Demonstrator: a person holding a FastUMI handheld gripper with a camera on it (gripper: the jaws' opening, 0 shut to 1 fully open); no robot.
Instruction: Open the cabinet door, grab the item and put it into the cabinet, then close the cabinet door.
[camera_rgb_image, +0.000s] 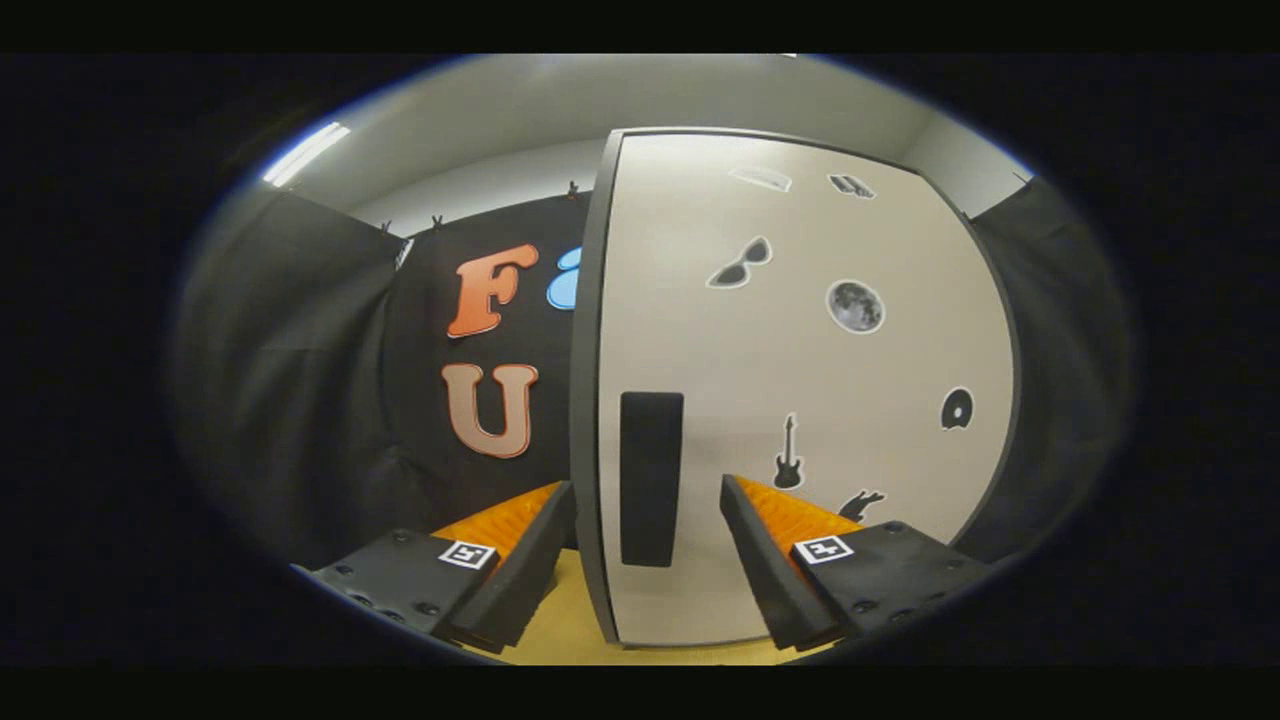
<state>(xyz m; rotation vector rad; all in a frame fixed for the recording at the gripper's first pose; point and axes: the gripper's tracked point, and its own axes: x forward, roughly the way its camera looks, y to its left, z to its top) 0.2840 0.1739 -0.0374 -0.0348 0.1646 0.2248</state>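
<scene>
A white cabinet door (800, 380) with several small dark stickers stands upright just ahead of me. Its black vertical handle (650, 478) sits near the door's left edge. My gripper (647, 490) is open, and the handle lies in the gap between the two fingers, a little beyond their tips. The left finger (520, 570) is to the left of the door's grey side edge (588, 400), while the right finger (770, 560) is in front of the door face. Neither finger touches the handle. The door looks flush with the cabinet.
The cabinet stands on a yellow wooden tabletop (570, 630) that shows between the fingers. Black cloth booth walls (290, 400) hang to the left and behind the cabinet, and another cloth (1050, 350) hangs to its right.
</scene>
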